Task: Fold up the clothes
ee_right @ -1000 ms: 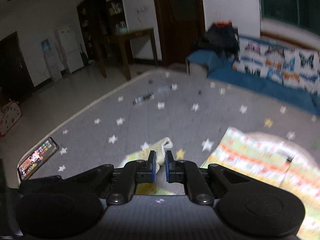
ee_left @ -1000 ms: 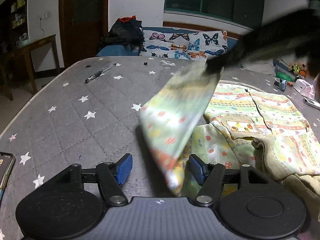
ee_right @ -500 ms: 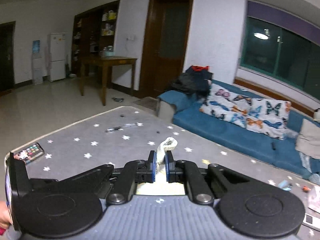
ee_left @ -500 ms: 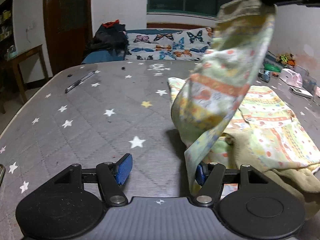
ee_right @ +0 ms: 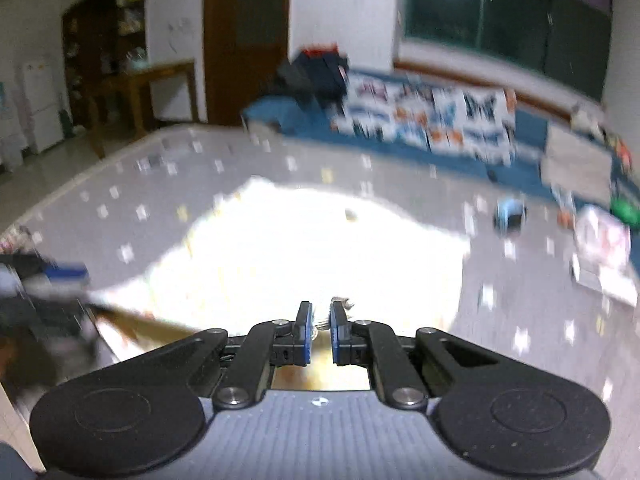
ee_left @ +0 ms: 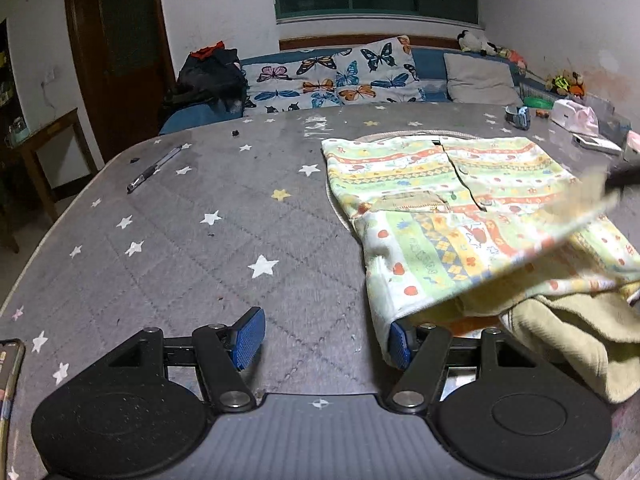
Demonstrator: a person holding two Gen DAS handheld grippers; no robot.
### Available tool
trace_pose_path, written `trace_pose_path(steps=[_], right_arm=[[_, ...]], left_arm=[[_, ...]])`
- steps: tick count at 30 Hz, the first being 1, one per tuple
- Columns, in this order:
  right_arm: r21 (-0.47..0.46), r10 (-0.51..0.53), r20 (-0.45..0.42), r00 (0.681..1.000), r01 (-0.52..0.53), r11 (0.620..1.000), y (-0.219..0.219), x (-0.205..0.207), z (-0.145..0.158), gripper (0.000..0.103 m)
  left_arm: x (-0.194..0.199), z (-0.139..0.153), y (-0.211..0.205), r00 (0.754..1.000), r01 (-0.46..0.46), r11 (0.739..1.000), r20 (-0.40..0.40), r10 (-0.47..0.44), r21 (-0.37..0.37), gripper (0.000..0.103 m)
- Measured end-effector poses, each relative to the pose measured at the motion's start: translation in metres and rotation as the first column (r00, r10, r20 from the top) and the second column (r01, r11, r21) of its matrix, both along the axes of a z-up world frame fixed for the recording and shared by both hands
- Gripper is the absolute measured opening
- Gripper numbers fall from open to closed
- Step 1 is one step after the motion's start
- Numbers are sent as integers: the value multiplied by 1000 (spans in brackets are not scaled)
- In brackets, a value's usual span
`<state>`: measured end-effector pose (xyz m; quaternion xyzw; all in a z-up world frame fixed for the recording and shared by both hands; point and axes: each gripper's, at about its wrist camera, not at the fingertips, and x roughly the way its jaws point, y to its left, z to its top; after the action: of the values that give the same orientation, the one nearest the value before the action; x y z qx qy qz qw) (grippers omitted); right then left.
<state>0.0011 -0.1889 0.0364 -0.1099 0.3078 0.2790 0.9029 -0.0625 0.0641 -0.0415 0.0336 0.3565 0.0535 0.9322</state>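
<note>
A child's patterned garment (ee_left: 452,184), green, yellow and orange, lies on the grey star-print table (ee_left: 200,240). My left gripper (ee_left: 324,334) is open and empty, low over the table, its right finger against the garment's near left edge. My right gripper (ee_right: 321,326) is shut on the garment's sleeve (ee_right: 340,304) and holds it over the body of the garment, which shows overexposed white (ee_right: 300,248). In the left wrist view the lifted sleeve (ee_left: 480,248) stretches to the right, where the right gripper shows as a dark blur (ee_left: 624,176).
A pen (ee_left: 154,168) lies at the table's far left. A phone (ee_left: 8,376) sits at the near left edge. Small items (ee_left: 572,116) crowd the far right corner. A blue sofa with butterfly cushions (ee_left: 340,76) stands behind the table.
My right gripper has carried the sleeve from high above the table down and to the right, across the garment. The left gripper stays open.
</note>
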Motion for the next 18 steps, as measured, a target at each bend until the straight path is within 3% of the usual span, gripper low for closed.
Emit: trace_pose_path(steps=[9, 15, 18], right_arm=[[-9, -72, -185, 980, 72, 997, -44, -13, -67, 11], [27, -73, -112, 991, 76, 997, -44, 7, -50, 11], [45, -51, -106, 993, 56, 997, -31, 22, -56, 11]], left_arm=[[-14, 13, 21, 992, 94, 994, -75, -97, -46, 67], [-18, 38, 35, 994, 99, 994, -35, -101, -49, 66], [-6, 47, 32, 992, 127, 987, -5, -129, -101, 65]])
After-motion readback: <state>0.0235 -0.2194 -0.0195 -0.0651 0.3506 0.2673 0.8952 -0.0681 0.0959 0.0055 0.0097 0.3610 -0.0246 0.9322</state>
